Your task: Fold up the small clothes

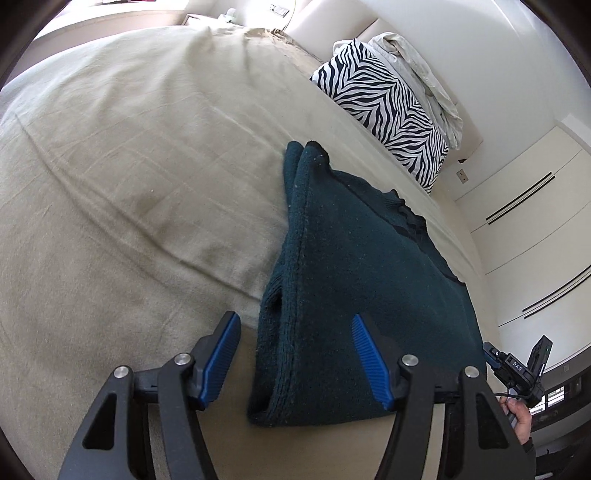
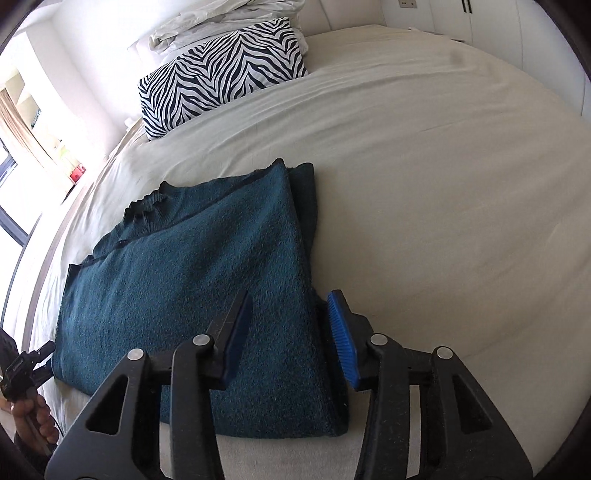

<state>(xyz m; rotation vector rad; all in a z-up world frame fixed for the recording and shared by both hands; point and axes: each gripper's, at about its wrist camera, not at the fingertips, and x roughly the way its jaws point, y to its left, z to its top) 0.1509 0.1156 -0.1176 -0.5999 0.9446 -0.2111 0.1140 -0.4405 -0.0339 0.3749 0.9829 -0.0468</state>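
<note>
A dark teal knitted sweater [image 1: 351, 258] [image 2: 184, 277] lies folded lengthwise on the beige bed sheet [image 1: 129, 166] [image 2: 443, 184], its collar towards the pillows. My left gripper [image 1: 293, 325] hovers open over the sweater's near folded edge; its blue pads stand wide of the cloth on either side. My right gripper [image 2: 290, 302] is open too, straddling the sweater's right-hand folded edge, one pad over the knit and the other just beside it. Nothing is pinched in either one. Each view catches the other gripper and a hand at its lower outer edge.
A zebra-striped pillow [image 1: 380, 99] [image 2: 221, 70] and crumpled white bedding [image 1: 417, 70] [image 2: 221, 18] sit at the head of the bed. White wardrobe doors [image 1: 535, 221] stand beyond the bed's side. Bare sheet spreads wide beside the sweater.
</note>
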